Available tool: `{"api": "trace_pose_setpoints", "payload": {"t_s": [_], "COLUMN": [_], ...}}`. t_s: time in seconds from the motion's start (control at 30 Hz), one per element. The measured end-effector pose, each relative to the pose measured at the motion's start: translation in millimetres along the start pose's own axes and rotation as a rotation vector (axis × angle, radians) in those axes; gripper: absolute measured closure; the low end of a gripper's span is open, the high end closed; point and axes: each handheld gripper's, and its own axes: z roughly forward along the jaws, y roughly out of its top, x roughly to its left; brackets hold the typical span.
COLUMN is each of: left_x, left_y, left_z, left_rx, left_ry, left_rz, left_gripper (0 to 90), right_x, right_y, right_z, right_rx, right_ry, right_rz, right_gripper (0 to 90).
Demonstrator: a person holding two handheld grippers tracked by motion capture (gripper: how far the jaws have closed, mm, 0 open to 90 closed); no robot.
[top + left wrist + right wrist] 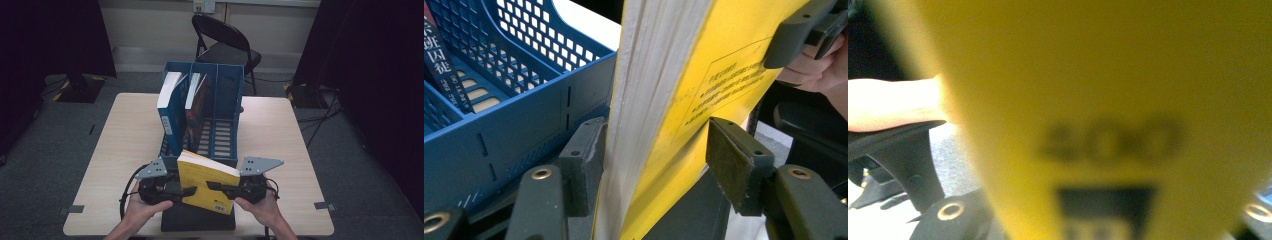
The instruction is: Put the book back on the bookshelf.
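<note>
High view first: we hold a yellow book [206, 184] upright and slightly tilted above the near edge of the worktop [120, 145], just in front of the blue file rack [220, 100], whose left compartments already carry a blue-spined book [167, 107] and a red-and-black book [194, 102]. Our left hand [140, 207] comes up from the bottom edge with the palm under the body of the left gripper [186, 191], which points level toward the right, and our right hand [262, 209] mirrors it, with the right gripper [212, 185] pointing level toward the left; the two grippers meet the yellow book from opposite sides. A dark flat block [197, 219] lies on the worktop under the book. From the left gripper view we see the book's page edges and yellow cover [704, 85] standing between our left gripper's [651, 160] jaws; one pad lies against the page block while the other stands clear of the cover, so this gripper is released with the book between its jaws. Higher up on the cover a jaw of the right gripper [796, 35] lies against the book, with fingers behind it. In the right gripper view the yellow cover [1108, 100] is blurred and very close, and we read the right gripper as clamped on the yellow book. Beyond the worktop stands a black folding chair [225, 42].
</note>
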Motion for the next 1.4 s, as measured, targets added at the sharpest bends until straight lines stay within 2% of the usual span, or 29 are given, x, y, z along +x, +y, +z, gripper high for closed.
{"api": "trace_pose_setpoints", "payload": {"t_s": [0.1, 0.17, 0.27, 0.43, 0.5, 0.67, 0.73, 0.8, 0.87, 0.93, 1.2, 1.4], "left_x": [3.8, 6.2, 9.8, 13.3, 15.7, 23.8, 26.6, 28.6, 29.7, 31.5, 38.4, 43.5], "left_y": [-1.4, -3.3, -6.8, -13.4, -16.7, -23.6, -25.8, -29.6, -32.0, -33.8, -38.8, -41.5], "left_z": [-1.1, -2.8, -5.1, -8.6, -12.3, -25.7, -31.6, -36.2, -40.5, -42.5, -50.2, -47.6], "left_rx": [0.026, 0.026, 0.045, 0.110, 0.128, 0.103, 0.113, 0.107, 0.095, 0.104, 0.058, 0.085], "left_ry": [0.000, 0.022, 0.046, 0.097, 0.105, 0.140, 0.161, 0.169, 0.178, 0.187, 0.271, 0.316], "left_rz": [-0.024, -0.038, -0.042, -0.064, -0.064, -0.103, -0.102, -0.115, -0.109, -0.100, -0.120, -0.127], "left_gripper": [40.6, 36.0, 34.7, 28.5, 25.3, 20.0, 18.8, 18.9, 18.9, 18.7, 15.8, 15.8], "right_x": [1.3, 1.4, 0.8, -2.1, -2.8, -5.6, -6.1, -7.1, -7.8, -9.4, -12.5, -15.5], "right_y": [0.4, 0.7, 0.9, 1.2, 1.2, 0.5, 0.4, -0.2, -1.5, -2.7, -2.8, -0.6], "right_z": [-0.2, -0.3, -0.2, -0.3, -0.6, -1.8, -2.5, -4.4, -6.8, -8.7, -15.5, -16.2], "right_rx": [0.004, 0.007, 0.007, 0.004, 0.004, -0.002, -0.002, -0.006, -0.015, -0.019, -0.027, -0.032], "right_ry": [-0.004, -0.011, -0.012, -0.016, -0.019, -0.016, -0.022, -0.027, -0.044, -0.054, -0.083, -0.110], "right_rz": [-0.010, -0.012, -0.008, 0.007, 0.010, 0.027, 0.030, 0.038, 0.045, 0.052, 0.066, 0.078], "right_gripper": [74.8, 75.0, 75.2, 75.3, 75.3, 75.4, 75.4, 75.4, 75.4, 75.4, 75.4, 75.4]}}
